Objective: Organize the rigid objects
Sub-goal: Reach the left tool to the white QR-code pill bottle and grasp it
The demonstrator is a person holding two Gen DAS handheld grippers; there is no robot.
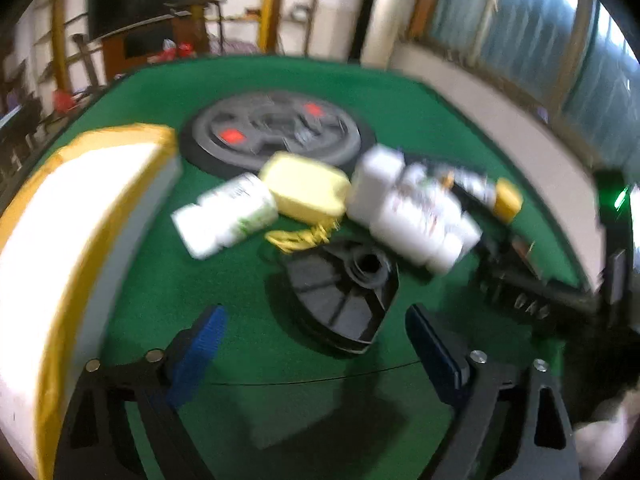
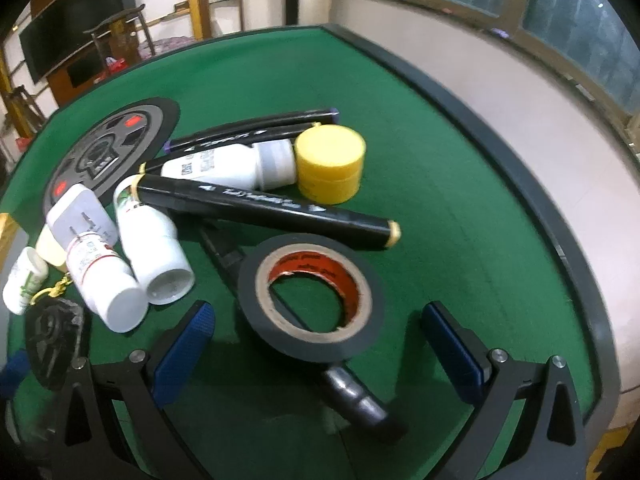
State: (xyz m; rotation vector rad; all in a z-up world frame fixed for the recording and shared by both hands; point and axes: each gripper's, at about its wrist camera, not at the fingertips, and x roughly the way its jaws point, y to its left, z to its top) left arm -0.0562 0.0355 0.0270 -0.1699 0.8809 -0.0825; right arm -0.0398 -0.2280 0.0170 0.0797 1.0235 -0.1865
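Note:
A pile of rigid items lies on the green felt table (image 2: 440, 208). In the right wrist view my right gripper (image 2: 320, 344) is open, and a black tape roll (image 2: 312, 300) lies flat between its fingertips, untouched. Beyond it are black markers (image 2: 264, 204), a yellow round jar (image 2: 330, 164) and white bottles (image 2: 156, 248). In the blurred left wrist view my left gripper (image 1: 316, 344) is open over a black fan-shaped piece (image 1: 340, 296), whose near edge reaches between the pads without touching them. Behind that lie white bottles (image 1: 228, 212), a pale yellow box (image 1: 308, 188) and a yellow tassel (image 1: 300, 236).
A white box with yellow taped edges (image 1: 80, 240) stands at the left of the table. A dark round disc with red marks (image 1: 276, 128) lies at the back. A dark handle (image 2: 360, 400) pokes out under the tape roll. The table's raised dark rim (image 2: 520, 184) runs along the right.

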